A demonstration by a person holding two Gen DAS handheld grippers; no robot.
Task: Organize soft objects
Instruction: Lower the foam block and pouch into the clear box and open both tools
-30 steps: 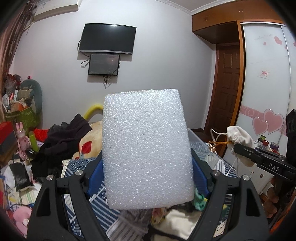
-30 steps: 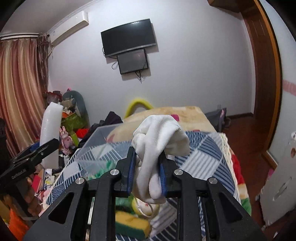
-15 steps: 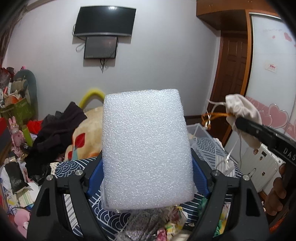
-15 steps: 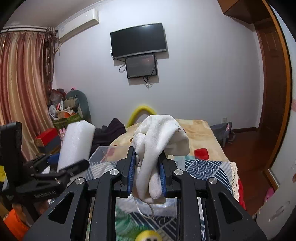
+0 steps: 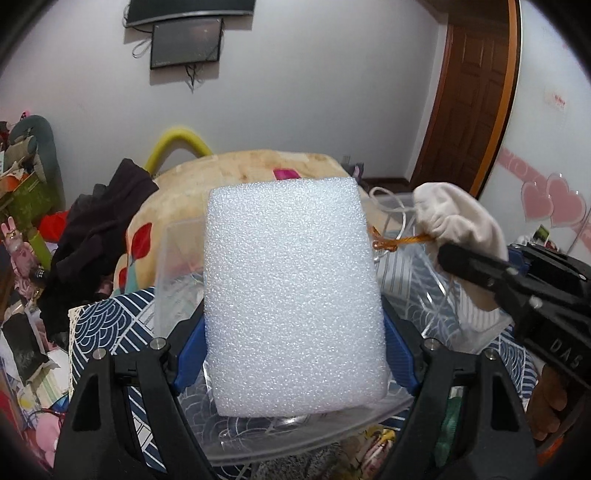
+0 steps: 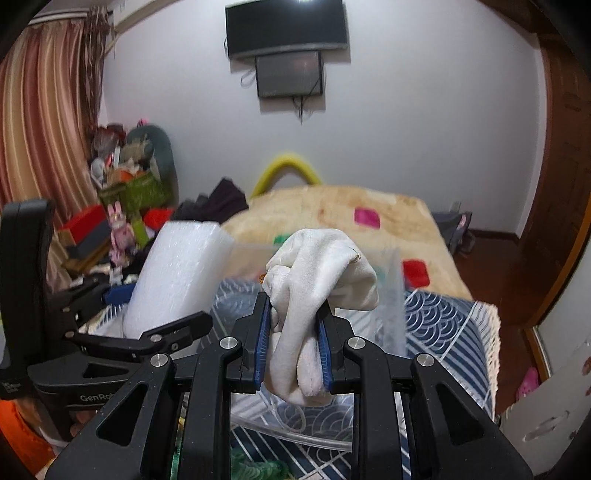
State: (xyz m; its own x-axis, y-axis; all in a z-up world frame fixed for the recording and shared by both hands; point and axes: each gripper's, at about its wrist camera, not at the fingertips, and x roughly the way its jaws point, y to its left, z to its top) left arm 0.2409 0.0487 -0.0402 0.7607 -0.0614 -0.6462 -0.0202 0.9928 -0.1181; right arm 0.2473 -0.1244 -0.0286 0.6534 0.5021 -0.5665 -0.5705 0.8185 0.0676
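Above the clear plastic bin (image 5: 177, 280), left tool (image 5: 293, 347) pinches a white foam block (image 5: 291, 295); right tool (image 6: 291, 345) pinches a white sock bundle (image 6: 321, 277) just right.

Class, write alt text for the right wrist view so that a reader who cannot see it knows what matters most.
The right gripper holds a bunched white sock between its blue-padded fingers, above a clear plastic bin on a patterned bed. To the left, the left gripper holds a white foam block; a dark TV hangs on the far wall.
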